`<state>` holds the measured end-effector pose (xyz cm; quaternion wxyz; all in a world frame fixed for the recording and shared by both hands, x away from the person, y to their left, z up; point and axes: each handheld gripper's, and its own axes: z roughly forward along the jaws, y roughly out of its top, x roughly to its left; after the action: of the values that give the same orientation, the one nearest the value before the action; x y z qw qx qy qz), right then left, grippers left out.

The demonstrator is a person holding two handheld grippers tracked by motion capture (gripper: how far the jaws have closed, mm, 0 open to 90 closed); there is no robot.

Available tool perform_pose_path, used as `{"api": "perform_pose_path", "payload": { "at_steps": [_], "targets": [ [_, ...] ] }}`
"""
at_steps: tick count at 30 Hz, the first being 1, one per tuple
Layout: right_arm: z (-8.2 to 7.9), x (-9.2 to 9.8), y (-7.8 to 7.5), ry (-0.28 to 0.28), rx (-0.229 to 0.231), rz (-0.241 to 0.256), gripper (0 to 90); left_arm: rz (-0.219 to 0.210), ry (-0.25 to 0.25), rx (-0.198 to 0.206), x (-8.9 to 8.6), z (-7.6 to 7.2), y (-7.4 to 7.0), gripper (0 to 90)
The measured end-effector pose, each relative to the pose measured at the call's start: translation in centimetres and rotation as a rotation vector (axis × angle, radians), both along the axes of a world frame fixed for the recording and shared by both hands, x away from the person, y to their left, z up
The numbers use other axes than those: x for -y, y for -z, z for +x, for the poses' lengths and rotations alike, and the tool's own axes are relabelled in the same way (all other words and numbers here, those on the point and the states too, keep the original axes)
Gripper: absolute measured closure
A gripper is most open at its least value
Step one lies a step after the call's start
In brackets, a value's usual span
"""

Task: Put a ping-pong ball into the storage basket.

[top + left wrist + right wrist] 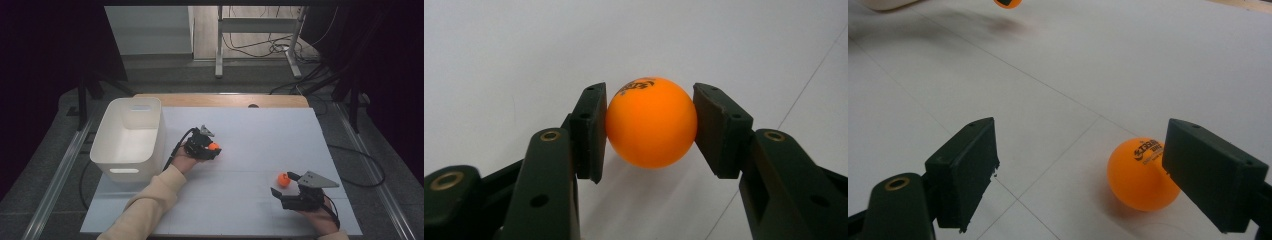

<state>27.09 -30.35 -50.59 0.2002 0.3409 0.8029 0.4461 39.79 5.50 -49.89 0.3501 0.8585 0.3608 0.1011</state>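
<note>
Where fingers (589,131) clamp, glossy orange ball (651,122).

White board (260,150) covers the table; thin seam lines cross it. A strip of wooden tabletop (220,100) shows along the far edge, with a small dark hole in it. Metal rails (57,172) run down both sides of the table. Floor (200,80) is grey and dull. Beyond the table stands a grey metal frame (257,30) on two legs, with cables (272,47) tangled on the floor beneath it. A white panel (147,27) sits to the left of the frame. Another black cable (360,160) loops on the floor right of the table. Both sides of the room are dark, nearly black. Light is dim and even.
</note>
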Motion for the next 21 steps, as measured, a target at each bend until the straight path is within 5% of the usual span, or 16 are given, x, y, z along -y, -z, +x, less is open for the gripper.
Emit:
{"api": "perform_pose_path", "payload": {
  "at_steps": [21],
  "targets": [
    [0.0,0.0,0.0,-0.005,0.000,0.003,15.3,-0.058,0.011,0.030,-1.4,-0.7,-2.6,50.4]
  ]
}}
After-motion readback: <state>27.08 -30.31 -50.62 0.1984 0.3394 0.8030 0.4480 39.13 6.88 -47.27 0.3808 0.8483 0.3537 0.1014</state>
